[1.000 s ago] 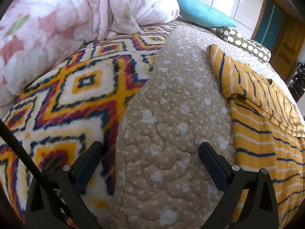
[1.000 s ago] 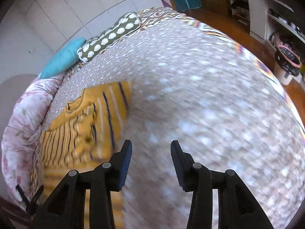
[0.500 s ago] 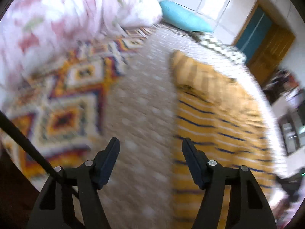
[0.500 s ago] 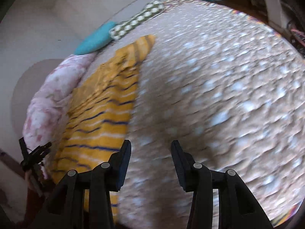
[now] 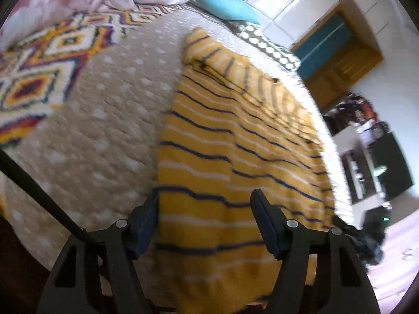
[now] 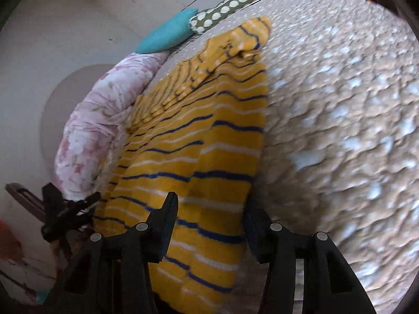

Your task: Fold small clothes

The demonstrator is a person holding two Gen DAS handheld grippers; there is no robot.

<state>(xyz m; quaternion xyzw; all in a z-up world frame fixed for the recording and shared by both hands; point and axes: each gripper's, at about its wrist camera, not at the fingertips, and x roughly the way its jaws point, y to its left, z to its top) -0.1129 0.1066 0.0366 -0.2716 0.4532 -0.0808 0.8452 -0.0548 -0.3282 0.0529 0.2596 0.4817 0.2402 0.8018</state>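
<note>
The striped top [image 5: 235,141] is lying on the bed [image 5: 110,120], sides seemingly already folded in, the lengthwise fold still to do. The left hand-held gripper [image 5: 204,222] is standing spread over its near hem; the right hand-held gripper [image 6: 209,225] is opening, pinching nothing. Soft yellow knit, lumpy quilted cover.

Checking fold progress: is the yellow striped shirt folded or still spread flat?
Partly folded. The shirt lies lengthwise on the bed, its sleeves turned in over the chest near the collar; its lower body is still spread, unfolded.
</note>
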